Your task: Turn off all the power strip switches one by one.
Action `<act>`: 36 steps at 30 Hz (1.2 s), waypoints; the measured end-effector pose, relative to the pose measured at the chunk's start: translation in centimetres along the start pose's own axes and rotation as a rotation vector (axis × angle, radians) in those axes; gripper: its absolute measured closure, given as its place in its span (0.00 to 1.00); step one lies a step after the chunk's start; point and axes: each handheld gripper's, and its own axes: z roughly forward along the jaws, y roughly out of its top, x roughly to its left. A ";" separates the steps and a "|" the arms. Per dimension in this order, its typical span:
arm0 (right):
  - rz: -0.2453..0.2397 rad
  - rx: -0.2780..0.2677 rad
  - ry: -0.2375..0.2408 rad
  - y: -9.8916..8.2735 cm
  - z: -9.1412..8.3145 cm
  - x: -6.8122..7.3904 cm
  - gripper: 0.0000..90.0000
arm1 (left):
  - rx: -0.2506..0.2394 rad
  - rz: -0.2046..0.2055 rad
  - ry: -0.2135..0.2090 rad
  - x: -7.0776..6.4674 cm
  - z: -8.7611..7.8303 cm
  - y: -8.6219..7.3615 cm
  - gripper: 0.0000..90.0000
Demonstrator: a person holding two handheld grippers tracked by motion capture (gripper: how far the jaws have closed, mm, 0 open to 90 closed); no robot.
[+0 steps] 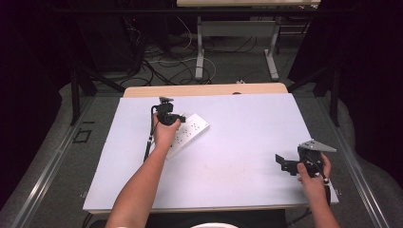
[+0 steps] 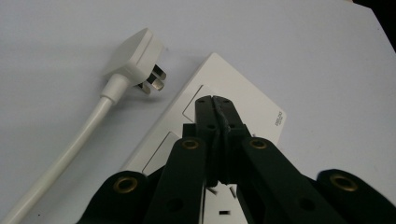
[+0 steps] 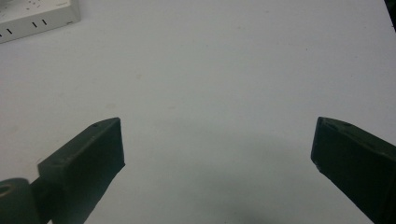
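A white power strip lies on the white table cover, left of the middle. My left gripper hovers over it, held from the near side by a hand. In the left gripper view its jaws are pressed together with nothing between them, the left gripper pointing at the power strip. A white plug with bare metal pins lies beside the strip's end, its white cable trailing away. My right gripper rests near the table's front right, and in its own view the right gripper stands wide open over bare cover.
The white cover spans most of the table; a wooden edge shows at the far side. A corner of the power strip appears far off in the right gripper view. Table legs and cables lie on the floor beyond.
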 end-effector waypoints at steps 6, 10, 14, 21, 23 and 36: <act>0.000 0.000 0.001 0.0 0.0 0.0 0.02 | 0.005 -0.025 -0.005 0.2 0.6 -0.1 1.00; 0.002 -0.001 0.000 0.0 0.0 0.0 0.02 | 0.018 -0.007 0.005 0.3 0.8 -0.3 1.00; 0.001 -0.001 -0.001 0.0 0.0 -0.1 0.02 | 0.014 -0.021 0.001 0.4 0.9 -0.4 1.00; 0.000 0.001 0.000 0.0 0.0 0.0 0.02 | 0.024 -0.027 0.013 1.0 1.0 -0.7 1.00; 0.001 0.000 -0.001 0.0 0.0 0.0 0.02 | 0.017 -0.045 0.005 1.0 1.1 -0.7 1.00; -0.010 -0.002 -0.001 0.0 0.0 0.0 0.02 | 0.029 -0.034 0.008 1.3 1.2 -0.7 1.00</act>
